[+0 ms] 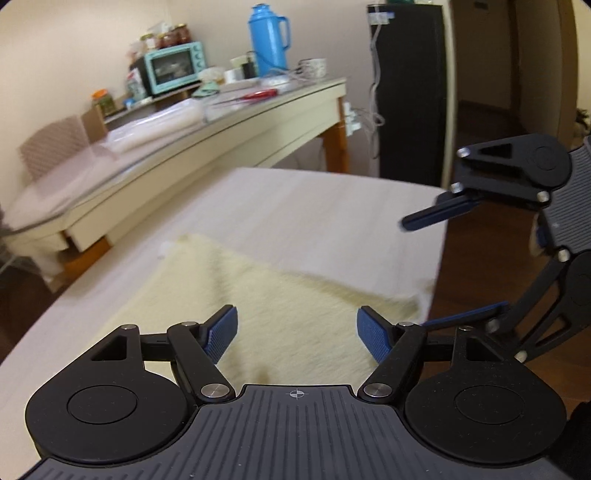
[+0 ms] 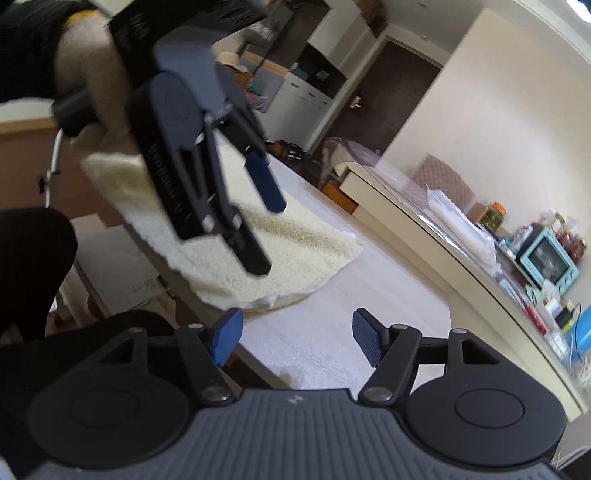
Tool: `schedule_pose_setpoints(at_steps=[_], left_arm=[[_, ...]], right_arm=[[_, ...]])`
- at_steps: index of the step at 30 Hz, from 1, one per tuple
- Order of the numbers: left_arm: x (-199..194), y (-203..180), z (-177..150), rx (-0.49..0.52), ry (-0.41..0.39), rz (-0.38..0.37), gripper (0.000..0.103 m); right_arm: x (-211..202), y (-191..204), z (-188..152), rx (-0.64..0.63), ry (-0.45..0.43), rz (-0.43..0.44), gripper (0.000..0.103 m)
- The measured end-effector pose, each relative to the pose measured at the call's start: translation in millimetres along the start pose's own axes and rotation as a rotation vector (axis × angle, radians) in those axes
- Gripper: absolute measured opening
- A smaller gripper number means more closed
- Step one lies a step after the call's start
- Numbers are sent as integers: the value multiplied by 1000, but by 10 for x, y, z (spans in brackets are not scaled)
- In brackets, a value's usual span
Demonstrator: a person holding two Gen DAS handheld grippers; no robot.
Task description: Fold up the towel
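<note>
Towel (image 1: 280, 295): cream, fluffy pile, lay flat on the white desk (image 1: 332, 206) at its near edge; one corner hung just over the edge; a small white tag showed at the far corner.
Left tongs (image 1: 297, 334): jaws stood wide apart above the towel, nothing between the blue pads, no contact seen.
Right tongs (image 2: 297, 338): jaws apart with nothing between them, over bare desk beside the towel.
Writing: raised lettering on the left tongs' arm in the right view, too blurred to read.
Containers: blue flask (image 1: 269, 38), lid on; jars (image 1: 173, 35) atop a teal oven (image 1: 173, 66), reddish contents; green-filled jar (image 1: 103, 101), orange lid; mug (image 1: 313, 68), contents hidden.
Side desk (image 1: 207, 122): carried clear plastic sheets and red scissors (image 1: 258, 95).
</note>
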State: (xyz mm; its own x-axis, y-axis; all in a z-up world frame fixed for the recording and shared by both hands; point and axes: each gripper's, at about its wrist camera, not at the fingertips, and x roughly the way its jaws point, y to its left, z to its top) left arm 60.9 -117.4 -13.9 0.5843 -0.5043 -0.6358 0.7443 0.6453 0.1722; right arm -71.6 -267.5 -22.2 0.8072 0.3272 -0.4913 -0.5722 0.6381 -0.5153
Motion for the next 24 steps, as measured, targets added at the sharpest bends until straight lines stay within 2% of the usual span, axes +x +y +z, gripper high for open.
schedule_pose_setpoints(at_steps=[8, 12, 14, 16, 17, 18, 21, 24], left_arm=[[-136, 79, -166, -24, 28, 46, 77], [-304, 173, -277, -66, 31, 87, 78], [-447, 260, -358, -102, 28, 117, 78], [-597, 333, -431, -127, 26, 152, 78], [-672, 369, -468, -140, 25, 170, 77], [-752, 403, -505, -151, 24, 186, 78], [-1058, 485, -651, -172, 24, 232, 78], [-1322, 482, -808, -152, 39, 243, 78]], right_arm=[[71, 215, 25, -264, -28, -33, 67], [143, 313, 10, -443, -17, -33, 49], [178, 353, 6, -507, -15, -25, 44], [206, 389, 4, -559, -9, -7, 32], [222, 400, 5, -573, -1, 8, 28], [238, 400, 5, -574, 7, 20, 17], [244, 390, 13, -542, 22, 39, 15], [211, 293, 82, -426, 27, 54, 15]])
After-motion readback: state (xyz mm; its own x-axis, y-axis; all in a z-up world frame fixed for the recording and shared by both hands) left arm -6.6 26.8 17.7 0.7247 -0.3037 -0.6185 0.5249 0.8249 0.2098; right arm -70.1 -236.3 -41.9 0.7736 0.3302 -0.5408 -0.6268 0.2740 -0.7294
